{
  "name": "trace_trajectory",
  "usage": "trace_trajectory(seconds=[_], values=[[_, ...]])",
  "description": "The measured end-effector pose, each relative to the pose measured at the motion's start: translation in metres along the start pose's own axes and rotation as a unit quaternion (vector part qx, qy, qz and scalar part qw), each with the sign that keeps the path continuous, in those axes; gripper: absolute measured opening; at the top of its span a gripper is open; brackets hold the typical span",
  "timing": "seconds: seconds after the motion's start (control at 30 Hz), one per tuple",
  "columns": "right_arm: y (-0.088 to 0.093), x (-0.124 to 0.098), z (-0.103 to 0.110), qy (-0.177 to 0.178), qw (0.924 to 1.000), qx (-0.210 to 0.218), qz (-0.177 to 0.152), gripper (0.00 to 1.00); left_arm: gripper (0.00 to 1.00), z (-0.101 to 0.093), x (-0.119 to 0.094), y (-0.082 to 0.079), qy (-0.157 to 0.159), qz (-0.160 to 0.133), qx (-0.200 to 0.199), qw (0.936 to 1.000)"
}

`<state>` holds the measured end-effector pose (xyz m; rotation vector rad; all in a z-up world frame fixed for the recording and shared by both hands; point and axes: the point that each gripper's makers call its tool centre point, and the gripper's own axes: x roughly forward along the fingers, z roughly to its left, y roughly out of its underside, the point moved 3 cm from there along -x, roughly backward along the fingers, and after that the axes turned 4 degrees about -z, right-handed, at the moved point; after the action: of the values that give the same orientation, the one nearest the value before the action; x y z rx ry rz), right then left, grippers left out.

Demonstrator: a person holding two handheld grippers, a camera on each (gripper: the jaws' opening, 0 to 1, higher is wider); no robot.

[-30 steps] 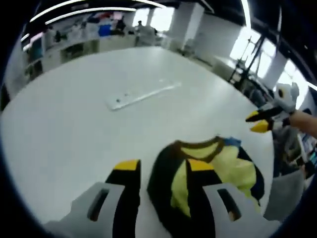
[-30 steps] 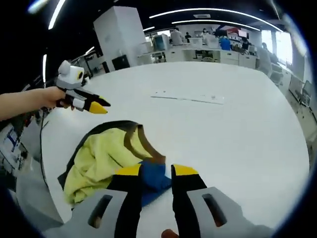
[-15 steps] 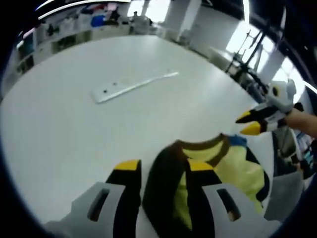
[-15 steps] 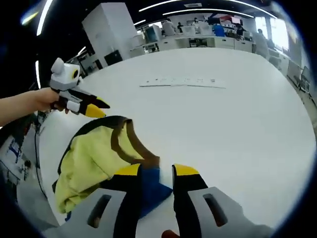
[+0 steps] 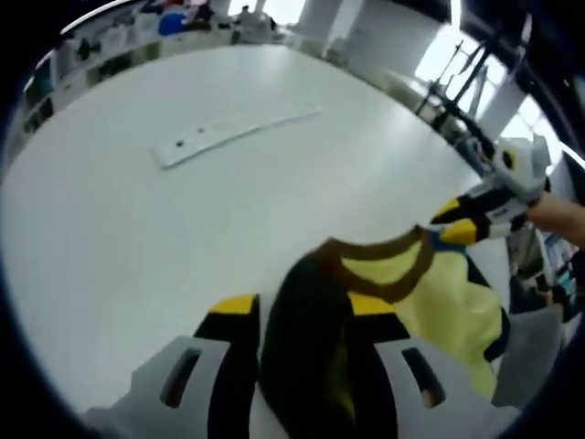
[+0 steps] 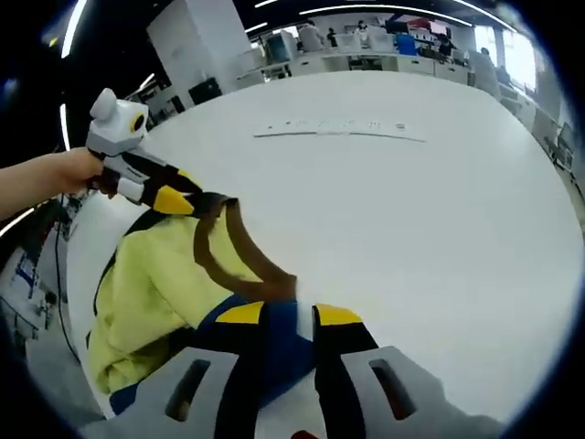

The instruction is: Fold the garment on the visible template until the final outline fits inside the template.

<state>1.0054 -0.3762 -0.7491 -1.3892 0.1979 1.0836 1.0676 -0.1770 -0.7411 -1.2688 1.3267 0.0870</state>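
An open-plan lab or office hall. A broad white bench (image 6: 457, 201) fills the foreground, with ceiling strip lights (image 6: 384, 7) overhead. Cluttered desks (image 6: 366, 57) and seated people (image 6: 311, 35) line the far wall

left gripper view: low over the bench (image 5: 137, 238), close behind its own tongs (image 5: 302, 306), facing the far strip (image 5: 233, 134) | right gripper view: same height, from the opposite side | shared: garment (image 6: 174, 283), strip, each other's tongs

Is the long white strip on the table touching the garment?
No, the strip lies far off across bare table, well apart from the garment.
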Motion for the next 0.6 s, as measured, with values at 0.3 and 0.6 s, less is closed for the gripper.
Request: trace_trajectory(seconds=[0.3, 0.6], values=[[0.007, 0.005, 0.004, -0.008, 0.9994, 0.035, 0.004, 0.1, 0.23, -0.003, -0.004, 0.002, 0.007, 0.005, 0.006, 0.9999], [0.009, 0.006, 0.005, -0.002, 0.9993, 0.036, 0.011, 0.02, 0.0, 0.001, -0.01, 0.012, 0.003, 0.02, 0.0, 0.9998]])
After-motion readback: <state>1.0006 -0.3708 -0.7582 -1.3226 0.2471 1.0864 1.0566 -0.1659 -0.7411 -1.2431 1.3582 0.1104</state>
